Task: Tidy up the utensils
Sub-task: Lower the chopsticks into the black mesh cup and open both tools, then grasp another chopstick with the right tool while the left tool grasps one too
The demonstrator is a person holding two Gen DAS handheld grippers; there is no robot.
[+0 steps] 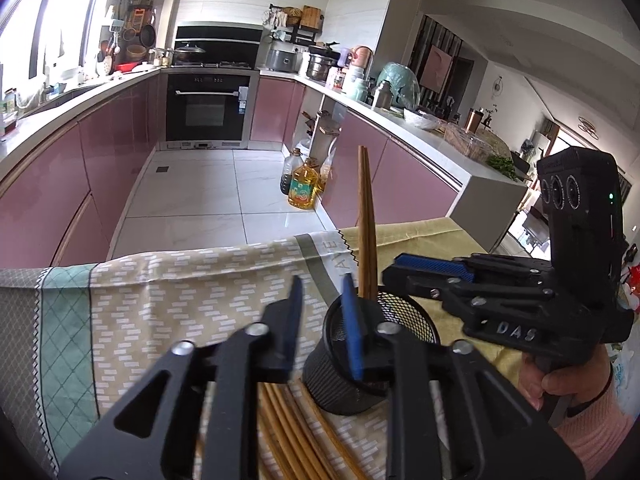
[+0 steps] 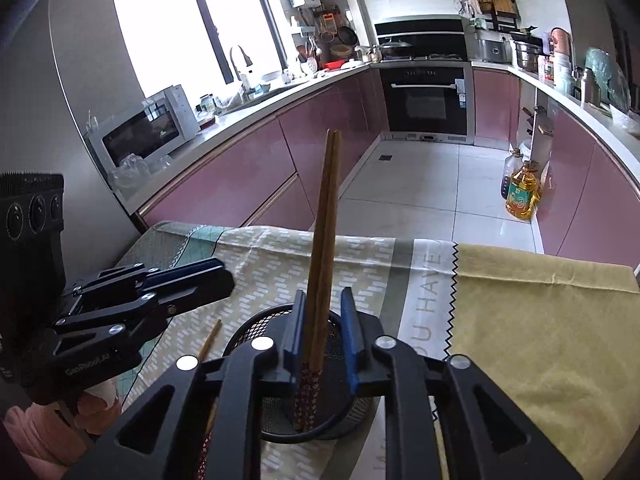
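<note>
Here the chopsticks (image 2: 326, 240) stand nearly upright in the mesh holder (image 2: 256, 330), tips up.

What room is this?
A home kitchen, most likely: there's a built-in oven, pink cabinets under a long counter, and a sink faucet by the window.

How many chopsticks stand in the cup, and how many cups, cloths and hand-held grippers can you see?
Chopsticks standing in the cup: 2
Mesh cup: 1
Cloths: 2, patterned cloth and yellow cloth
Grippers: 2, left gripper and right gripper
Total: 7
Loose chopsticks lie partly hidden, so uncounted.
</note>
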